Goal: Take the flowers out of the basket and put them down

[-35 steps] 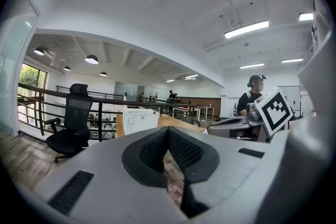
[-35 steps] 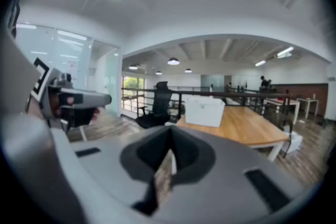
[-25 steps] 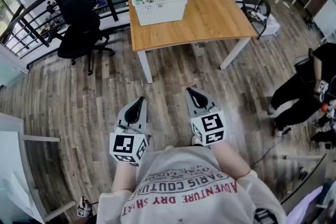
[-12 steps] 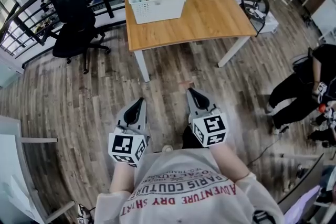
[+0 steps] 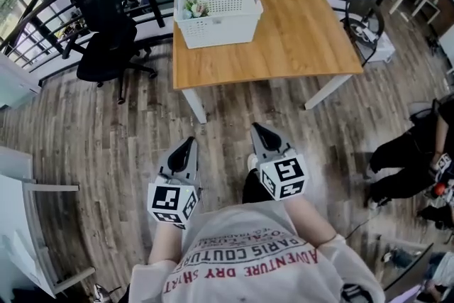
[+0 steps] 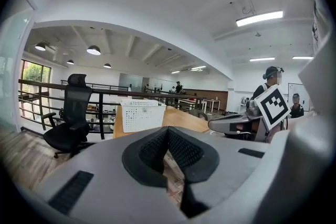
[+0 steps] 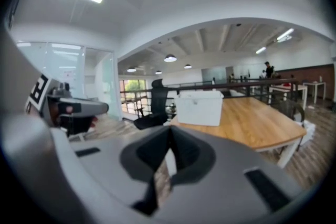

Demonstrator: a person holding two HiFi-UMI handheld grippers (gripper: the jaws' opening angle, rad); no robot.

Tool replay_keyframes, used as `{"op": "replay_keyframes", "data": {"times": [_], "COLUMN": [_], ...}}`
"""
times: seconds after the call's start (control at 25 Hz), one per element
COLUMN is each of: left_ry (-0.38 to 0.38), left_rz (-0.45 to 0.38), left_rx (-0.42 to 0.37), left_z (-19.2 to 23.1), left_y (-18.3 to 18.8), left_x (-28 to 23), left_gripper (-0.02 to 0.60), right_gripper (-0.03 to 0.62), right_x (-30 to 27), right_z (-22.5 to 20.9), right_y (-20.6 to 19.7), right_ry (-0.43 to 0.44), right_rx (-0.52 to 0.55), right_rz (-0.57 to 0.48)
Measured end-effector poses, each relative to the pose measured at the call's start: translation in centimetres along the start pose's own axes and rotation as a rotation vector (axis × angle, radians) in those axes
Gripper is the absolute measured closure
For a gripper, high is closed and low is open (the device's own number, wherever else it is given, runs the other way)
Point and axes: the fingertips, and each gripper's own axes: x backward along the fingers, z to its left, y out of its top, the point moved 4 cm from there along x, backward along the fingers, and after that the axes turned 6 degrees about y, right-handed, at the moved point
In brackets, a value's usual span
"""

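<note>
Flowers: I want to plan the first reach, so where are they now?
In the head view the flowers sit inside the white basket, at its left end, on the wooden table's far left corner, near the black office chair.

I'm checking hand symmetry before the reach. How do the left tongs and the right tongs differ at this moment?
The right tongs are held slightly farther forward, nearer the table, than the left tongs. The marker cube on the right tongs shows a different square pattern from the one on the left tongs. Both are shut, empty, over the floor, aimed toward the white basket.
</note>
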Motion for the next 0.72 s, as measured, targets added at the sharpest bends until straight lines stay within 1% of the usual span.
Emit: {"op": "replay_keyframes", "data": {"times": [0.08, 0.24, 0.4, 0.56, 0.72], "left_ry": [0.023, 0.028, 0.064, 0.109, 0.13], "left_rz": [-0.008, -0.04, -0.06, -0.067, -0.041], "left_rx": [0.003, 0.056, 0.038, 0.047, 0.038], "left_z": [-0.2, -1.4, -2.2, -2.2, -1.4], "left_y": [1.1, 4.0, 6.5, 7.8, 8.1], "left_x": [-3.3, -10.5, -17.0, -21.6, -24.9], "left_gripper": [0.557, 0.557, 0.557, 0.557, 0.557], "right_gripper": [0.566, 0.566, 0.566, 0.566, 0.566], "right_x": [-1.8, -5.5, -8.7, -11.6, -14.5], "right_z": [-3.1, -9.8, -15.4, -19.5, -22.4], "right_y": [1.2, 4.1, 6.5, 7.9, 8.1], "right_ry": [0.026, 0.072, 0.103, 0.135, 0.142], "right_rx": [0.017, 0.011, 0.051, 0.069, 0.056], "right_rz": [-0.002, -0.005, 0.016, 0.028, 0.055]}}
